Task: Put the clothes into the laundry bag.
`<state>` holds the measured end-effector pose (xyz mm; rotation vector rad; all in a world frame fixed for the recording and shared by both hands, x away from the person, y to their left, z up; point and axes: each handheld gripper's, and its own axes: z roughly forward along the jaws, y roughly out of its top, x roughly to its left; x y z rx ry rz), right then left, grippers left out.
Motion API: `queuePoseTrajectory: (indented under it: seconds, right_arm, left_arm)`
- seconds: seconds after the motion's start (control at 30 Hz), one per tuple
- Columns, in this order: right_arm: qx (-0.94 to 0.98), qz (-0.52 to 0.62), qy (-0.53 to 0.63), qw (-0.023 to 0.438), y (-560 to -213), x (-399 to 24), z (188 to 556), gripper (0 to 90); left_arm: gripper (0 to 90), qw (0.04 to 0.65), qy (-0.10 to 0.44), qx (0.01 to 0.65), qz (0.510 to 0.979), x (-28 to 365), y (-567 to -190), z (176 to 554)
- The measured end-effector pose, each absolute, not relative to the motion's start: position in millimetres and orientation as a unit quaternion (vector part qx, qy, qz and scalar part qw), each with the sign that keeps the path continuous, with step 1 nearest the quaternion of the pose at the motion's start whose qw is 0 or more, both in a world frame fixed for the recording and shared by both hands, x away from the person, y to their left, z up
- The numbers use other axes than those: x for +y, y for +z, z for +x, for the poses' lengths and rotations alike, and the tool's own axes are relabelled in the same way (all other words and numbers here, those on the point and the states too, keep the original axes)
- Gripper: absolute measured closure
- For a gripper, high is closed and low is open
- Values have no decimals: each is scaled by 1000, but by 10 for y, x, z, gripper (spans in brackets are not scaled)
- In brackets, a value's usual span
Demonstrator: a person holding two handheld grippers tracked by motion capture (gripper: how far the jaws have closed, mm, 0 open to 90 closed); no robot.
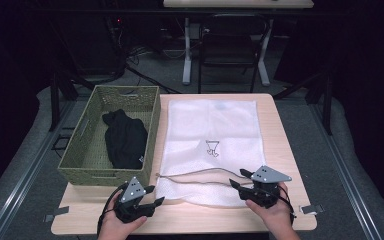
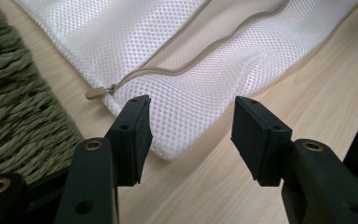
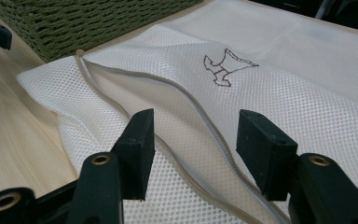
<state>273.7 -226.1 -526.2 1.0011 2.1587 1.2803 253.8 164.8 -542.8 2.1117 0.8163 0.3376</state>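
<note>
A white mesh bag (image 1: 212, 125) lies flat on the wooden table (image 1: 282, 150), its tan zipper (image 1: 200, 175) running partly open along the near edge. My left gripper (image 1: 154, 196) stands open at the bag's near left corner. In the left gripper view that corner (image 2: 182, 135) lies between the jaws of the gripper (image 2: 191, 133), untouched, with the zipper pull (image 2: 94, 92) just beyond. My right gripper (image 1: 237, 178) is open at the near right of the bag. In the right gripper view the gripper (image 3: 196, 144) hovers over the zipper seam (image 3: 200, 126).
A green woven basket (image 1: 125, 89) holding a black garment (image 1: 125, 140) stands left of the bag, close to my left gripper. The bag carries a small printed mark (image 3: 226, 67). Bare wood runs along the front edge. Chairs and table legs stand beyond the far edge.
</note>
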Motion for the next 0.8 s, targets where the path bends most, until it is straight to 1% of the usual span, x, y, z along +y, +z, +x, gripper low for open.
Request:
queuePoseTrajectory:
  seconds: [0.8]
  right_arm:
    - [776, 359, 471, 215, -5270, -2258, 2718, 469]
  left_arm:
    - [473, 424, 123, 326, 836, 1626, -5408, 2522]
